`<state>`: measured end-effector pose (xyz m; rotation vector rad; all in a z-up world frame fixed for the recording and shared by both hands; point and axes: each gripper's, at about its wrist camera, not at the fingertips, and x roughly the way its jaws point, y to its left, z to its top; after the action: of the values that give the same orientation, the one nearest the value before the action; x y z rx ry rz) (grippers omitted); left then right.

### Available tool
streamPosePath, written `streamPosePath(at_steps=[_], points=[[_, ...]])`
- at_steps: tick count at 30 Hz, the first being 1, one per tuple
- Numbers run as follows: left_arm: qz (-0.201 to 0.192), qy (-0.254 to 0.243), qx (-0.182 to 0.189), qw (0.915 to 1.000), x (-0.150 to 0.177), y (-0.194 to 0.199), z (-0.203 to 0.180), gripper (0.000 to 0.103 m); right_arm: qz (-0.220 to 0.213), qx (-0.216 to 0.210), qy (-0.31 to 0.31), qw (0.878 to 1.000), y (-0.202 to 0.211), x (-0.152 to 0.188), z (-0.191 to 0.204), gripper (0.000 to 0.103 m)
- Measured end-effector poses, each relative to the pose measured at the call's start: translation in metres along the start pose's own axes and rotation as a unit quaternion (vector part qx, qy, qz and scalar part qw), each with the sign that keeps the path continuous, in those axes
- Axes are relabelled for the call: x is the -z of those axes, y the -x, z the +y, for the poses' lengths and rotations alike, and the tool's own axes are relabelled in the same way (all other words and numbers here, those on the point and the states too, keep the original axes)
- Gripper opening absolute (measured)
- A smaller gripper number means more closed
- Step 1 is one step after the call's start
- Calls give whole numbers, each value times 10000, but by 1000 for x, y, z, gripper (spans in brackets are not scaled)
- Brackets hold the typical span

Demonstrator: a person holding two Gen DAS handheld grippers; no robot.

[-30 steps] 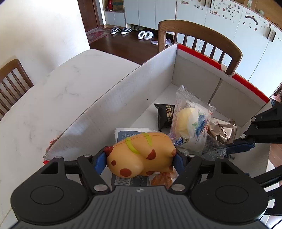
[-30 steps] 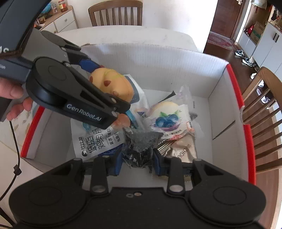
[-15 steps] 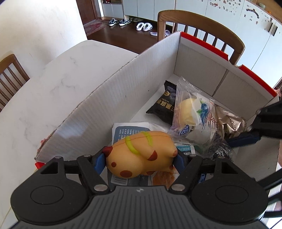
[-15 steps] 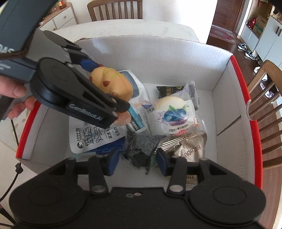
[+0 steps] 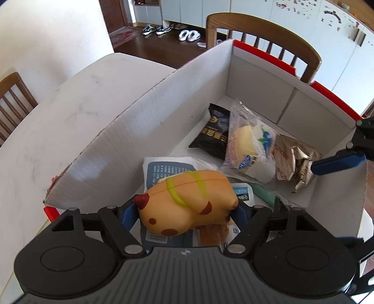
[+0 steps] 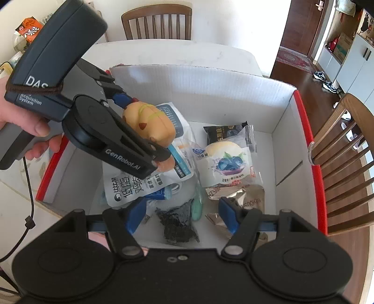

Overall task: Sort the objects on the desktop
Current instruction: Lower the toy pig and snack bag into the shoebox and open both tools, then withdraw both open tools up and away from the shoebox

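An orange toy animal [image 5: 187,201] with red spots and green stripes sits between the pads of my left gripper [image 5: 184,211]. The jaws are opening while the pads still touch it. In the right wrist view the left gripper [image 6: 145,128] holds the toy [image 6: 149,124] in the air over the white cardboard box [image 6: 198,93]. My right gripper [image 6: 182,210] hangs low inside the box, its jaws opening. A dark crinkled packet [image 6: 177,222] lies on the box floor between its fingers, touched by neither.
In the red-rimmed box [image 5: 140,140] lie a blueberry bread packet [image 6: 226,161], a black snack packet [image 6: 224,131], a gold foil packet [image 6: 238,201] and a white printed pouch [image 6: 131,184]. Wooden chairs [image 6: 156,21] [image 6: 346,152] stand around the marble table [image 5: 58,117].
The right gripper's jaws have spread apart and let go of the dark crinkled packet, which now rests on the box floor. The left gripper keeps the toy, now tilted a little.
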<state>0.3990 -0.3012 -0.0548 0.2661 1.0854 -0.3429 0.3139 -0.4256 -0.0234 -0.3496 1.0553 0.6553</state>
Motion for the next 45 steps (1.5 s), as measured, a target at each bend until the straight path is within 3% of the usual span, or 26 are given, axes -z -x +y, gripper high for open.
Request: streamPosePath(at_steps=[7, 10, 25, 31, 35, 45], points=[[-161, -2, 142, 9998, 7, 13, -3, 91, -113, 22, 13, 9999, 11, 6, -3, 70], [-219, 65, 260, 9994, 8, 18, -4, 100, -156, 36, -60, 9999, 15, 7, -5, 70], [-706, 308, 540, 9956, 24, 56, -4, 103, -518, 163, -260, 9982, 44, 14, -1, 72], [-959, 278, 469, 9939, 33, 78, -6, 103, -638, 242, -362, 9970, 59, 18, 2, 74], [-1103, 327, 468, 9923, 39, 91, -5, 103, -883, 210, -350, 9953, 68, 21, 6, 83], [-1470, 421, 355, 9876, 57, 123, 2, 103, -1282, 283, -570, 9897, 87, 25, 20, 84]])
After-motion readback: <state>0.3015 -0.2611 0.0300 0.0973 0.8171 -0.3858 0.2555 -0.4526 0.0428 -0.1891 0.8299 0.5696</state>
